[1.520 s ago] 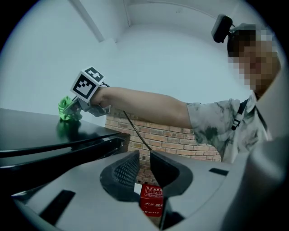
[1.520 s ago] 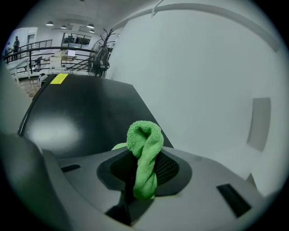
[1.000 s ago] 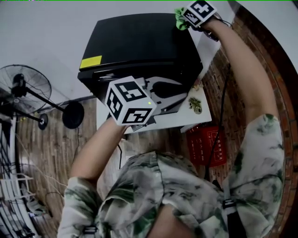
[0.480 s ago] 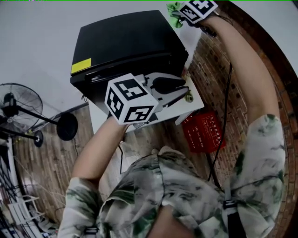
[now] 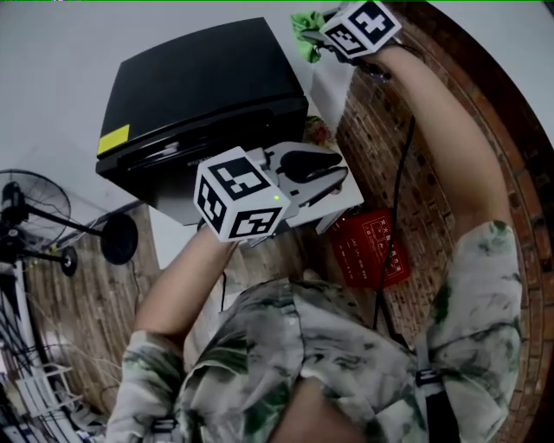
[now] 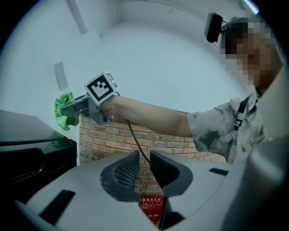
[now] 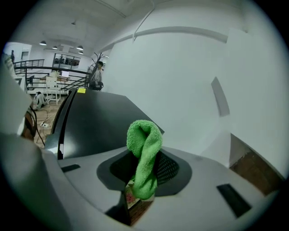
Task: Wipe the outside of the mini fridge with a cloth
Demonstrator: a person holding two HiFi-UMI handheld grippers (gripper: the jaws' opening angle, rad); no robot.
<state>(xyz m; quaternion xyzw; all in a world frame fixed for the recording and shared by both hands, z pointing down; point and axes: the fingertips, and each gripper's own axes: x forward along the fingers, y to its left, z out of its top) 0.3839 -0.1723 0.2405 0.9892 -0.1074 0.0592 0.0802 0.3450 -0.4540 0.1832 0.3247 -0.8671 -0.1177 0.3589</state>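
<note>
The black mini fridge stands on a white stand; its top also shows in the right gripper view. My right gripper is shut on a green cloth at the fridge's far right corner. The cloth sticks up folded between the jaws of the right gripper; I cannot tell whether it touches the fridge. My left gripper hovers by the fridge's near right side, its jaws a narrow gap apart with nothing in them. The left gripper view shows the cloth from the side.
A red box lies on the brick-patterned floor to the right of the stand. A standing fan is at the left. A yellow sticker marks the fridge's left front corner. A white wall runs behind the fridge.
The head view has swung, so the fridge sits further left in it. The right gripper with the cloth stays at the fridge's far right corner. The left gripper has hardly moved.
</note>
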